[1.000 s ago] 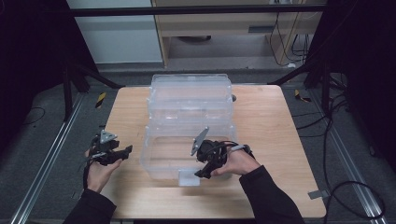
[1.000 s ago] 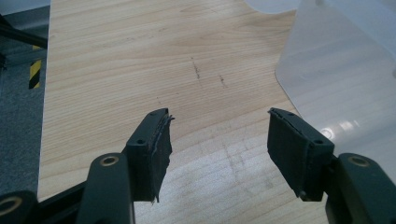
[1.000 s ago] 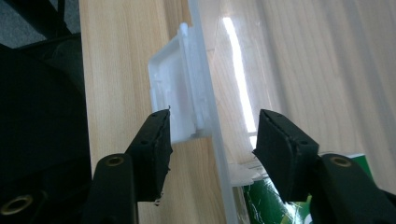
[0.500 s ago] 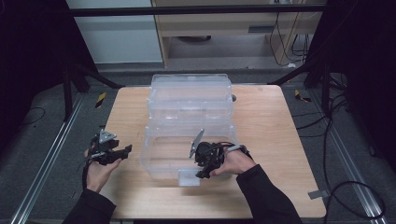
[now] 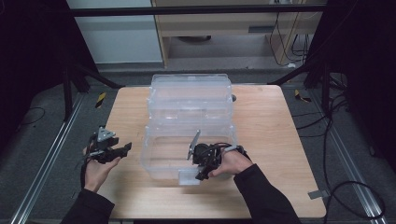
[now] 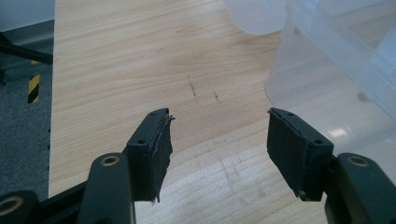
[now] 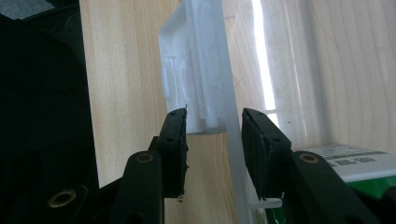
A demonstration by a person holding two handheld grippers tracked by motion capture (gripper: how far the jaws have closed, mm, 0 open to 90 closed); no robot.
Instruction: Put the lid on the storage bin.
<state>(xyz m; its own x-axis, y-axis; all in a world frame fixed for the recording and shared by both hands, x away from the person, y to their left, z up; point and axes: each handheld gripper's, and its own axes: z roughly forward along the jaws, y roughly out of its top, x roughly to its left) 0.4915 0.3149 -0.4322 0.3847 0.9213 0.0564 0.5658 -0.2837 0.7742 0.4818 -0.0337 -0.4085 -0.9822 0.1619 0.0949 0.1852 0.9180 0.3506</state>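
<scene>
On the table (image 5: 275, 121) stand two clear plastic boxes (image 5: 187, 149), one behind the other, near the middle. There is one white latch (image 7: 191, 88) on the front box. Two grippers, one left gripper (image 5: 122, 149) and one right gripper (image 5: 201, 173).

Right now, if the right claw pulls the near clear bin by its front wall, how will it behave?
The clear plastic bin looks thin-walled, so the wall will probably flex between the right claw. It seems light and nearly empty, so it will likely slide on the smooth wooden table. The glossy plastic may slip.
</scene>
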